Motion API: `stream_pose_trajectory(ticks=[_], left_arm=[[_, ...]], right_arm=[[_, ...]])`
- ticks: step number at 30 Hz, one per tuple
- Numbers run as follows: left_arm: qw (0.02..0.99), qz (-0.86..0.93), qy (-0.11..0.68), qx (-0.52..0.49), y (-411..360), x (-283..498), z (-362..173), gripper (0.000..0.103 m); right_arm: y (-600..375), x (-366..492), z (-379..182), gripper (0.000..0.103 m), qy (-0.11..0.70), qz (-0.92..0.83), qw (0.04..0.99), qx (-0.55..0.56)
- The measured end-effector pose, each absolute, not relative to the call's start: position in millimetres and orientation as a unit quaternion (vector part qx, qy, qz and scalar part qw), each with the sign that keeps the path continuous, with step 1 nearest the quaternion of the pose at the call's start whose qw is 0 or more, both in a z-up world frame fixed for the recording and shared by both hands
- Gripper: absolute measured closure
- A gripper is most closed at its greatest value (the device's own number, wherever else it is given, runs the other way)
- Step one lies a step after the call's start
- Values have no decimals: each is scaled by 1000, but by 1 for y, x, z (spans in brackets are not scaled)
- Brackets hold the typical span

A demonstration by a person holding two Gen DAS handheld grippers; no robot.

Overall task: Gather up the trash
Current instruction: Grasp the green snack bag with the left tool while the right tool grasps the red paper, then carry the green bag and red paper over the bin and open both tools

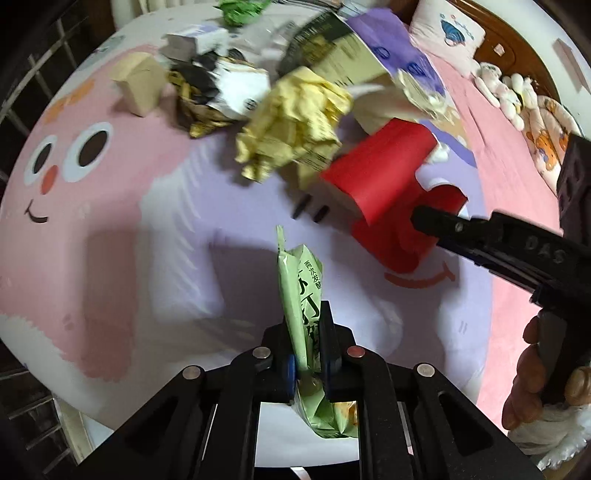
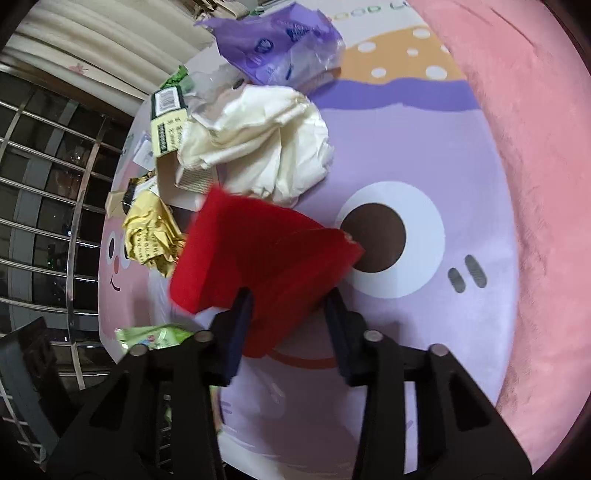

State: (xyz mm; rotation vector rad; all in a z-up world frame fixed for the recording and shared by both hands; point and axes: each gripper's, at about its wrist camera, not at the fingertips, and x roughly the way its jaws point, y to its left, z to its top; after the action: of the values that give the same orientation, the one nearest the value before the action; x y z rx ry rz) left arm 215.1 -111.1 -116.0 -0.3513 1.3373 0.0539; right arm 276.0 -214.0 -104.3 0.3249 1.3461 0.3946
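Observation:
My left gripper point(image 1: 308, 345) is shut on a light green snack wrapper point(image 1: 301, 288) and holds it upright over the bed. The wrapper also shows in the right wrist view point(image 2: 155, 335) at the lower left. My right gripper point(image 2: 288, 306) has its jaws around a crushed red paper cup point(image 2: 266, 251), pressing its sides. In the left wrist view the cup point(image 1: 388, 173) sits at the right with the right gripper's finger point(image 1: 443, 221) against it. A crumpled yellow paper point(image 1: 295, 122) lies behind it, also in the right wrist view point(image 2: 151, 236).
More litter lies on the cartoon bedspread point(image 1: 147, 229): a crumpled white paper point(image 2: 266, 147), a purple plastic bag point(image 2: 277, 40), a green-and-cream carton point(image 2: 168, 125), a small beige box point(image 1: 142, 83), a black-and-white wrapper point(image 1: 218, 92). A pillow point(image 1: 447, 33) and window bars point(image 2: 44, 206) border the bed.

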Motion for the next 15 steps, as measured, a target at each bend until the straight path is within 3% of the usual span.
stream_pose_trajectory(ticks=[3,15], left_arm=[[779,37,605,-159,-109,213,-111,93],[798,53,577,-164,-79,207,-80,93]], right_arm=[[-211,278,-110,91,622,185,746,151],[-219,249,-88,100,607,180,760,144]])
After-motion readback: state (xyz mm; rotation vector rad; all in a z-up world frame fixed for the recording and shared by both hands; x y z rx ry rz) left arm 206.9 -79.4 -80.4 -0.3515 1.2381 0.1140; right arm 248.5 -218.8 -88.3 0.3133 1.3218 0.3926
